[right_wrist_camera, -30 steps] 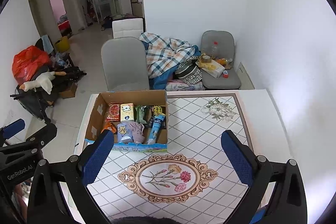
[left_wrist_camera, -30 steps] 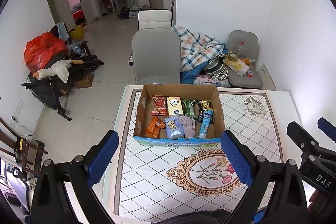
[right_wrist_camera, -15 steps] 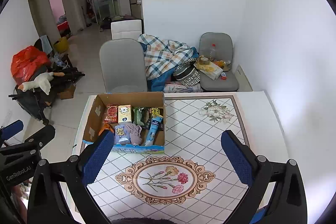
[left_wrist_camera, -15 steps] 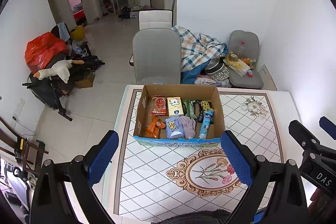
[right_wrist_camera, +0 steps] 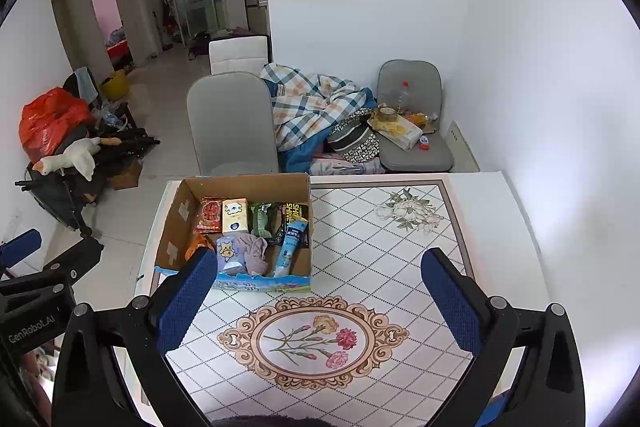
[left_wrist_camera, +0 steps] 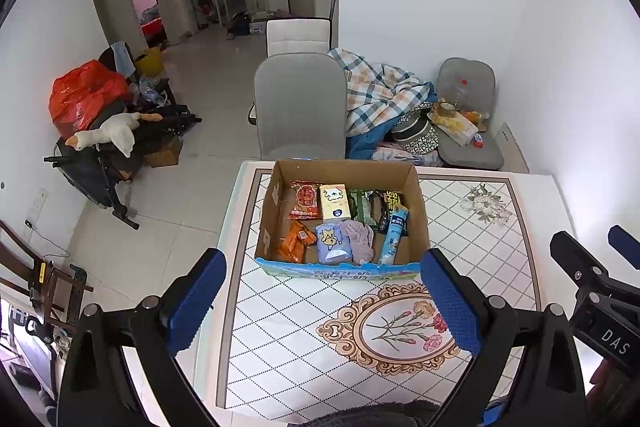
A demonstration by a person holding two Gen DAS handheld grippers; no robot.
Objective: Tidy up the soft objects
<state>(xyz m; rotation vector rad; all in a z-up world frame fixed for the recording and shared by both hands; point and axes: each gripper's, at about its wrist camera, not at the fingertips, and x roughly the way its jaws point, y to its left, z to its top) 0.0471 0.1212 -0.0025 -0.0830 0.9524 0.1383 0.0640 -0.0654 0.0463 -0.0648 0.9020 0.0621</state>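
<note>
- The left gripper [left_wrist_camera: 322,301], a black plastic frame with two blue pads of dimpled rubber, is spread wide with nothing between its fingers, above the near part of the table.
- The right gripper [right_wrist_camera: 322,301], of the same build, is likewise spread wide and empty; its black frame shows at the right edge of the left wrist view.
- Under both lies the white rectangular table [left_wrist_camera: 532,203], its glossy top printed with a diamond lattice, an ornate oval medallion of carnations [right_wrist_camera: 314,341] near the grippers and a pale flower motif [right_wrist_camera: 408,213] at the far right.
- The open brown corrugated cardboard box [left_wrist_camera: 342,171] with a printed blue front edge stands on the far left part of the table, just past the medallion.
- Inside it, at the front, a crumpled mauve soft cloth [left_wrist_camera: 360,235] lies between a light-blue soft pack with a cartoon figure [left_wrist_camera: 332,241] and a slim light-blue tube [left_wrist_camera: 394,235] that leans diagonally.
- Orange foil packets [left_wrist_camera: 296,241] fill the front left corner; behind them lie a red flat snack bag [left_wrist_camera: 306,199], a yellow tissue pack [left_wrist_camera: 335,202], green wrappers [left_wrist_camera: 362,205] and a black glossy packet with yellow lettering [left_wrist_camera: 390,203].
- Beyond the table stands a grey padded chair with a rounded back [left_wrist_camera: 300,107], beside a rumpled plaid quilt [left_wrist_camera: 380,95].
</note>
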